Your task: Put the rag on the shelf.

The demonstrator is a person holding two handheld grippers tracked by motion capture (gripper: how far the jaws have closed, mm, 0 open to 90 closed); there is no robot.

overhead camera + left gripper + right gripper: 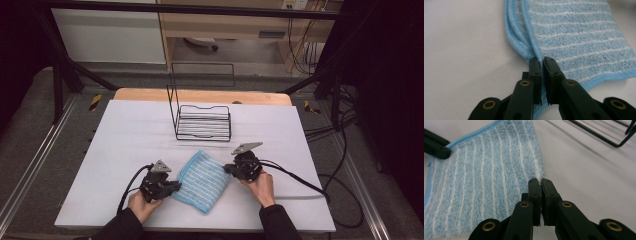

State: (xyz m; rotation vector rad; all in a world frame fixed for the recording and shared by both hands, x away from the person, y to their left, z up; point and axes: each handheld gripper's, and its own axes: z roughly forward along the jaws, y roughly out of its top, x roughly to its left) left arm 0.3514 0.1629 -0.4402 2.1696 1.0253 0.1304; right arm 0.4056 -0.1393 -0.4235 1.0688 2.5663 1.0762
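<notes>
While the person's two hands rest low on the pale grey table top [125, 135], each holds a black two-jaw gripper pinched on an opposite side of a folded, light blue terry cloth with thin white stripes [204, 181]. Seen from above, the left gripper [175, 187] meets the cloth at its near-left edge, and the right gripper [227, 169] meets it at its far-right edge, so the cloth lies directly between the two tools. From the left gripper's own camera, its jaws stand nearly together, clamped on the cloth's blue bound hem [534, 51], whose layered fold runs away ahead of the jaw tips and spreads to their right. From the right gripper's camera, its jaws are likewise drawn tight on the cloth's fluffy striped edge [537, 173], the rest of the cloth stretching off to the left of the tips. Beyond the right gripper, farther up the table, stands a black wire rack [202, 122], well apart from the cloth.
</notes>
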